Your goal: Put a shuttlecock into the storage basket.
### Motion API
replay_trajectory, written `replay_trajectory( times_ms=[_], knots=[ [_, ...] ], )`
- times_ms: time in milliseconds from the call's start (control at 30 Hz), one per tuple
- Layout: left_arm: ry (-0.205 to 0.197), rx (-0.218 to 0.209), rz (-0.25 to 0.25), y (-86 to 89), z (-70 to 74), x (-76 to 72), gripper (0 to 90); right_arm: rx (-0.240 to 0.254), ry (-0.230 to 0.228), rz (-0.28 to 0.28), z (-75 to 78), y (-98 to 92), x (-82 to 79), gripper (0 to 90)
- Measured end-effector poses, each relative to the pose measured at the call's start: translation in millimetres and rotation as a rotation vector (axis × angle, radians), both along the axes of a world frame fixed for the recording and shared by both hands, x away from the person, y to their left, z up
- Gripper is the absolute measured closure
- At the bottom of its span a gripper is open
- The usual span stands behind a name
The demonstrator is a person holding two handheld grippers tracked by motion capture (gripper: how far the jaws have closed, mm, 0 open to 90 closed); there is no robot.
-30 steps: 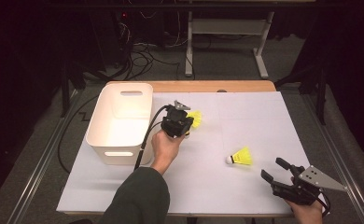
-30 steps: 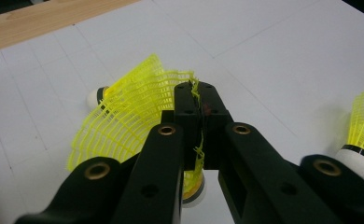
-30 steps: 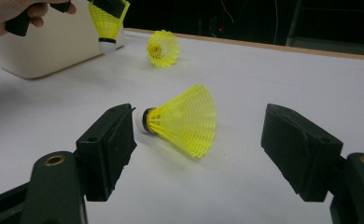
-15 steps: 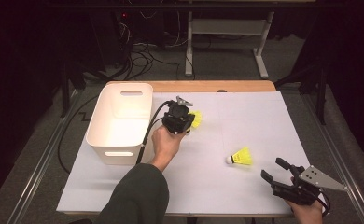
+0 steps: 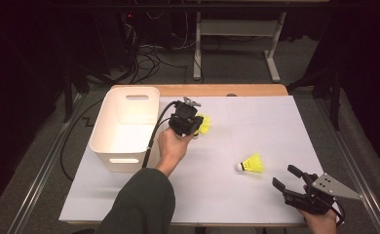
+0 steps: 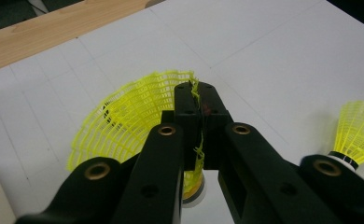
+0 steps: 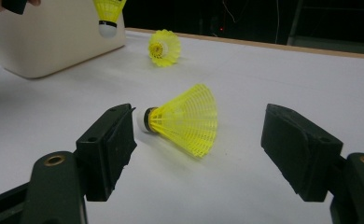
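Your left claw (image 6: 199, 126) pinches only the shuttlecock's (image 6: 124, 116) flimsy skirt edge, so it could slip before reaching the white bin (image 5: 124, 127).

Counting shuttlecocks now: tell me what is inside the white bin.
The white bin shows a bare floor in the high view; nothing lies there. Its near wall hides the floor strip just behind it.

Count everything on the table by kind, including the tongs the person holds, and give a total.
Yellow shuttlecocks: 3
White bin: 1
Black tongs: 2
Total: 6
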State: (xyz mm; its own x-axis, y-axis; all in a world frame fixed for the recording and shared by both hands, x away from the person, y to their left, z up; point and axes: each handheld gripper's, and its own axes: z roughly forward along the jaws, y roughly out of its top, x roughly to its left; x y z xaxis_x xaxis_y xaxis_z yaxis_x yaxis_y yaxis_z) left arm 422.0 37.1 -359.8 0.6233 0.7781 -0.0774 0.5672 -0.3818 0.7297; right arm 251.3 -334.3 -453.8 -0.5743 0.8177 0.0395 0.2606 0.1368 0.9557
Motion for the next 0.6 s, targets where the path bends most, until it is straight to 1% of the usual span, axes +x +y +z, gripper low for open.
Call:
replay_trajectory(
  times_ms=[167,233,367,500,600],
  knots=[
    [0.004,0.022,0.000,-0.8,-0.1,1.0,89.1,-0.003,0.001,0.001,-0.1,0.5,0.2,26.3],
    [0.007,0.011,0.002,-0.5,0.7,1.9,89.1,-0.004,0.000,0.003,0.0,0.7,0.0,26.3],
    [0.002,0.020,-0.003,-1.5,5.0,2.5,89.1,-0.002,0.001,0.002,-0.2,0.3,0.4,26.3],
    [0.000,0.016,-0.007,-3.0,10.7,3.7,89.1,-0.002,0.000,0.003,-0.2,0.4,0.3,26.3],
    [0.000,0.005,-0.007,-3.5,12.7,3.8,89.1,-0.001,0.000,0.002,-0.1,0.2,0.1,26.3]
  ],
)
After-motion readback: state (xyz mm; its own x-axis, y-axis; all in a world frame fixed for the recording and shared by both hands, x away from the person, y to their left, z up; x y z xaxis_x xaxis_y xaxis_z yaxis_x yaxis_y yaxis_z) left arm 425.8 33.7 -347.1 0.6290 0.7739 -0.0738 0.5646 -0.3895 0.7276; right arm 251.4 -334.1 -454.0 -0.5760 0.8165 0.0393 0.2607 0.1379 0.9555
